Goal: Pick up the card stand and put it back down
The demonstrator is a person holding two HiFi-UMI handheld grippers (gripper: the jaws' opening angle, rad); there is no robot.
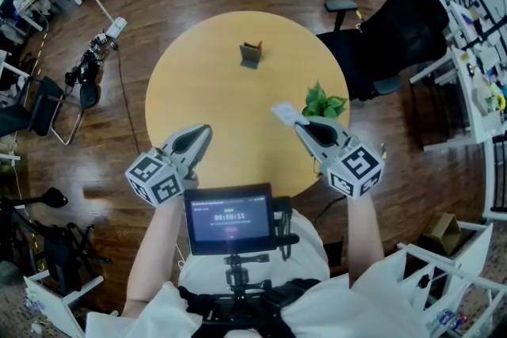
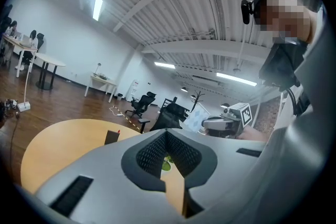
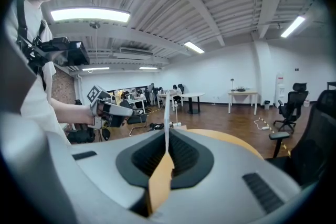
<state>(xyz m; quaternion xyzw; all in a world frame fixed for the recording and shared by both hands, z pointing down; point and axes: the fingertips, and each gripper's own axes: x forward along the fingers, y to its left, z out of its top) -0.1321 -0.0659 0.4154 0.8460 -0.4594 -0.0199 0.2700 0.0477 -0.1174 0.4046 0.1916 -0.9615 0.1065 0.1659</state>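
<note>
Grey jaws of the right gripper [image 3: 167, 132] are pressed together on a thin white card [image 1: 285, 113], seen edge-on in that gripper's view and gripped only by its lower margin. The left gripper [image 2: 168, 134] has its jaws closed too, with nothing between them; only table and a bit of green show through the slit below the pads. Both hang over the near rim of the round wooden table [image 1: 198, 83], low in the head view.

The card stand [image 1: 251, 55] sits upright on the table's far half, at upper centre of the head view, well apart from both grippers and untouched. A small potted plant [image 1: 323, 101] stands just beside the right gripper's tip.

Likely trouble:
- The pinch on the card is shallow, so a quick swing could let it twist or slide out.
- Reaching forward on the right could brush the plant's leaves and tip the pot.
- The stand looks light, and closed jaws arriving at it would push it along or knock it over, not grasp it; whichever gripper goes must open first.
</note>
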